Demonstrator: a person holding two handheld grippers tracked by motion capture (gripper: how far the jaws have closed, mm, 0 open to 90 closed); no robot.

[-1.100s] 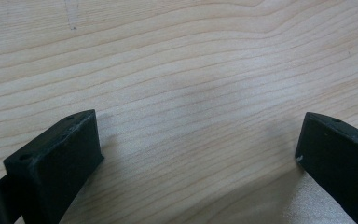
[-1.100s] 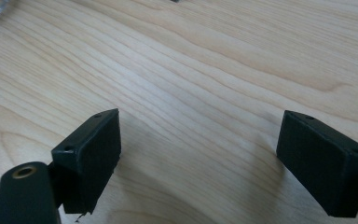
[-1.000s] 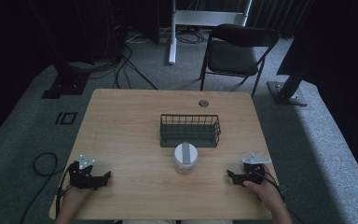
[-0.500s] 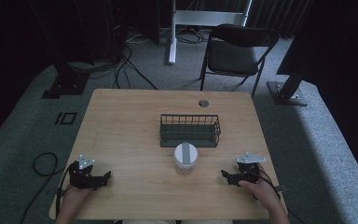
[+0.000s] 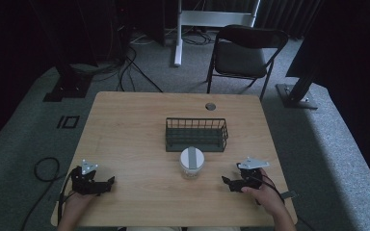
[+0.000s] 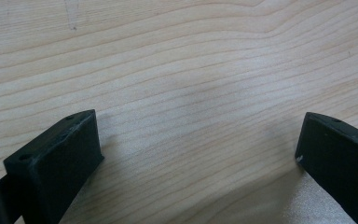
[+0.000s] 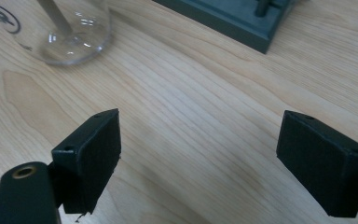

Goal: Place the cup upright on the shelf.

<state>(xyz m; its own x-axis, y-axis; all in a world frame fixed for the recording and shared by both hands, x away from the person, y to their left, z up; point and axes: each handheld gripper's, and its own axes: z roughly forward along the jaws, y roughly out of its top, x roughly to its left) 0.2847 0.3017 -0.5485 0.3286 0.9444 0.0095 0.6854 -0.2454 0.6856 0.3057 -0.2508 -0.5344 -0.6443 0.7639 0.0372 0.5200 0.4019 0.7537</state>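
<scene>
With jaws spread, right hand-held gripper (image 5: 231, 183) probably faces jar (image 5: 191, 162).

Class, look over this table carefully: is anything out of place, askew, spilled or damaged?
Nothing stands out. The clear jar stands upright just in front of the wire basket, which sits square on the table. No spill shows. The left gripper and right gripper rest open.

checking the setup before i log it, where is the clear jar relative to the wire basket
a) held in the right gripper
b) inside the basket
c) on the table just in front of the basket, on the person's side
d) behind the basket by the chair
c: the jar stands on the table just on the person's side of the basket, with the right gripper open and apart from it.
</scene>
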